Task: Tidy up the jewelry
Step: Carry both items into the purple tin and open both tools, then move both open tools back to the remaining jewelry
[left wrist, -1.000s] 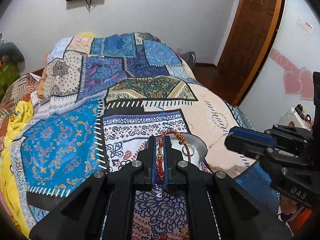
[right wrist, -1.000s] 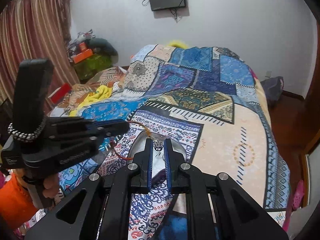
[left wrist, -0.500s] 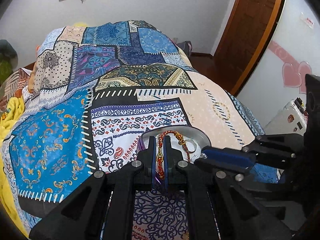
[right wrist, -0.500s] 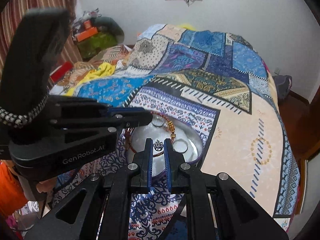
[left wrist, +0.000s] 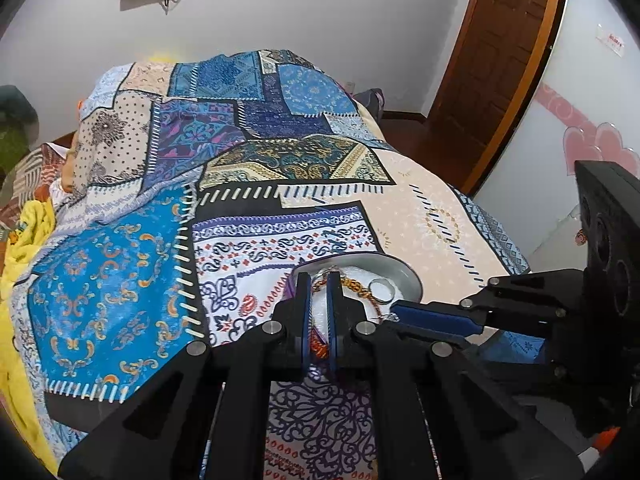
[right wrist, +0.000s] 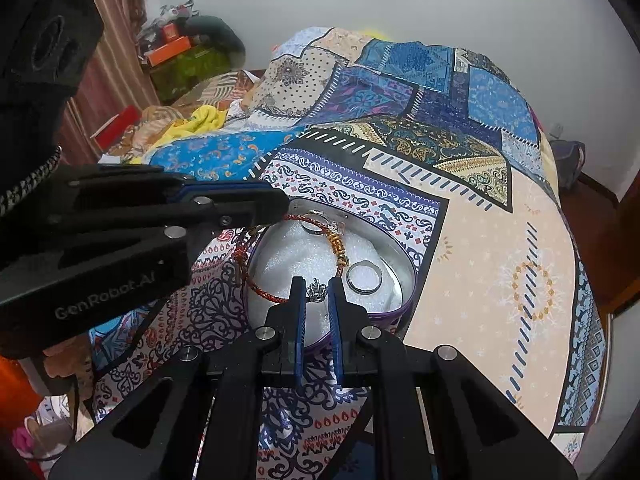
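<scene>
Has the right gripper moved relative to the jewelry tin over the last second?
Yes. The right gripper has closed in and come down over the jewelry tin, its crown ring now above the white lining.

The left gripper (right wrist: 280, 210) covers part of the red braided bracelet (right wrist: 260, 290) at its tips. The tin's (right wrist: 394, 276) near rim lies hidden beneath the right gripper (right wrist: 317, 294).
</scene>
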Demonstrator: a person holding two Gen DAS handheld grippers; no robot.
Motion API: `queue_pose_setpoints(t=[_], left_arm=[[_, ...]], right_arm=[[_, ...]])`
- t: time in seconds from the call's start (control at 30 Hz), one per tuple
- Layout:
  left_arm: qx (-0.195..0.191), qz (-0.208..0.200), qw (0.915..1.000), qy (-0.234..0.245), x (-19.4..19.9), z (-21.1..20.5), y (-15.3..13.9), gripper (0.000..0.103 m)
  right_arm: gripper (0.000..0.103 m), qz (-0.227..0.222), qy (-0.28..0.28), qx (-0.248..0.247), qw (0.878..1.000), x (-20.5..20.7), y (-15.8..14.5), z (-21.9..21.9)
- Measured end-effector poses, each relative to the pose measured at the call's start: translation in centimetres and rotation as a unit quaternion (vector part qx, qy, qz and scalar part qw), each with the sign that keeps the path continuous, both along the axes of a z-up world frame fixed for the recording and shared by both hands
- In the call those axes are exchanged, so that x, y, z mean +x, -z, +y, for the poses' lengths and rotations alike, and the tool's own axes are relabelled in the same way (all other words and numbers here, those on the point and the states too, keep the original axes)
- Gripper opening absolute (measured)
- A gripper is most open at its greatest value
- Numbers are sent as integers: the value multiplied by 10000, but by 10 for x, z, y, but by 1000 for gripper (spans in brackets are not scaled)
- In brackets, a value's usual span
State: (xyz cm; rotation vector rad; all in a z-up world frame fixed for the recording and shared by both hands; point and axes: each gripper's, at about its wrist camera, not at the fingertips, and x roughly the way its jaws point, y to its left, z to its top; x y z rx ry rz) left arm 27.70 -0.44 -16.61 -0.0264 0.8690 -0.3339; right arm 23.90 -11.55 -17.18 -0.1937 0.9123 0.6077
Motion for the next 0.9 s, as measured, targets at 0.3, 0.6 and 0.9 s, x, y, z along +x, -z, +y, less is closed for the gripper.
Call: queue_pose_setpoints(t=[0.3,0.6,0.9], left_arm=[[121,-52,9999,-88,-13,8,-9,7],[275,-247,9989,-274,-37,20,-26,29],[569,-425,9971,-272,-74,27,-43,38]], right_arm=[[10,-158,29,-119,9998,-7,-10,3],[19,-292,175,-76,9994,-19,-29,-3],[19,-438,246,2,9987,-40,-45,-7]])
